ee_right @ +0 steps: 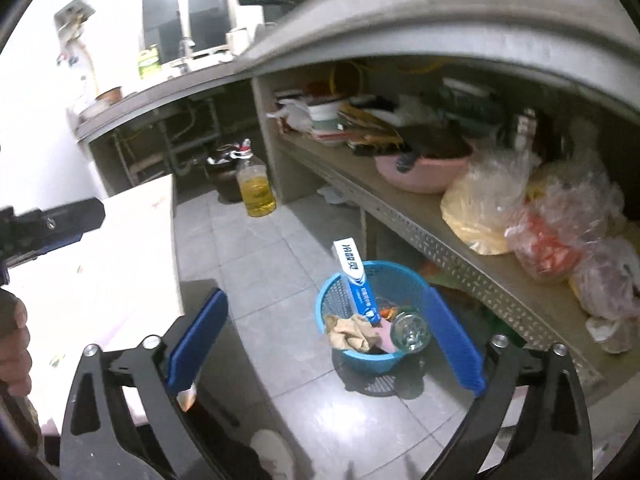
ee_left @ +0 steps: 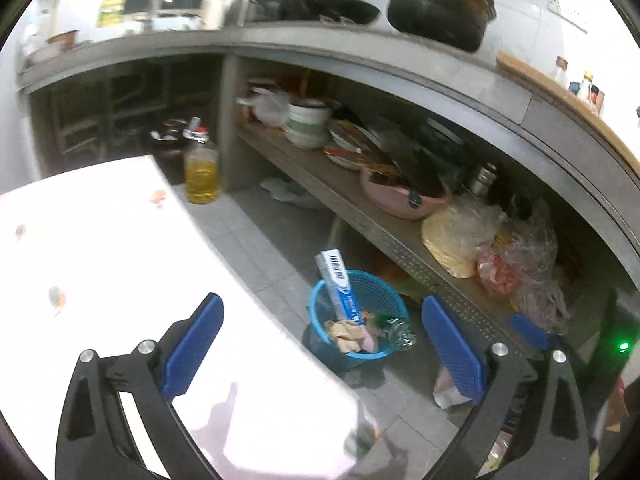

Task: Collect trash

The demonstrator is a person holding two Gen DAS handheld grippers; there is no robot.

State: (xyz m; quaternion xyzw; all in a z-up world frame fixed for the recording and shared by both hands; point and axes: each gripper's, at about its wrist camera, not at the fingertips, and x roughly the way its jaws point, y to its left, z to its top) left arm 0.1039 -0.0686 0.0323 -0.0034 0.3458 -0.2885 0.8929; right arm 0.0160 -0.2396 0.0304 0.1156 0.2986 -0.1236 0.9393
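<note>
While both hand-held grippers stand wide apart with nothing between their blue pads, the trash sits in a small blue basket (ee_left: 352,312) on the grey floor tiles (ee_left: 256,240).

The left hand-held gripper (ee_left: 322,344) looks down at the basket, which shows just ahead of it, between its two fingers. The right hand-held gripper (ee_right: 328,340) sees the same basket (ee_right: 372,316) ahead of it, closer to its right finger.

The basket is round, with thin net walls. A long white and blue box (ee_left: 340,292) sticks up out of it, leaning on the rim. Beside the box lie a crumpled tan rag or paper (ee_left: 346,334), something pink, and a clear glass bottle (ee_left: 400,332) on its side with its open mouth over the rim.

The left view shows a white table (ee_left: 100,260) with small flower prints under its left finger, and dark pots (ee_left: 440,8) up on the counter far ahead. Past its right finger a second blue pad (ee_left: 530,332) peeks in; it seems to be the other gripper.

The right view shows a hand (ee_right: 16,344) at its left edge and a light shoe (ee_right: 272,452) down below it. It looks straight into the bottle's mouth (ee_right: 410,332).

Both views show a yellow oil jug (ee_right: 256,192) on the floor further ahead and a shelf (ee_right: 420,224) to the right with a pink bowl (ee_right: 424,168) and plastic bags (ee_right: 484,204).
</note>
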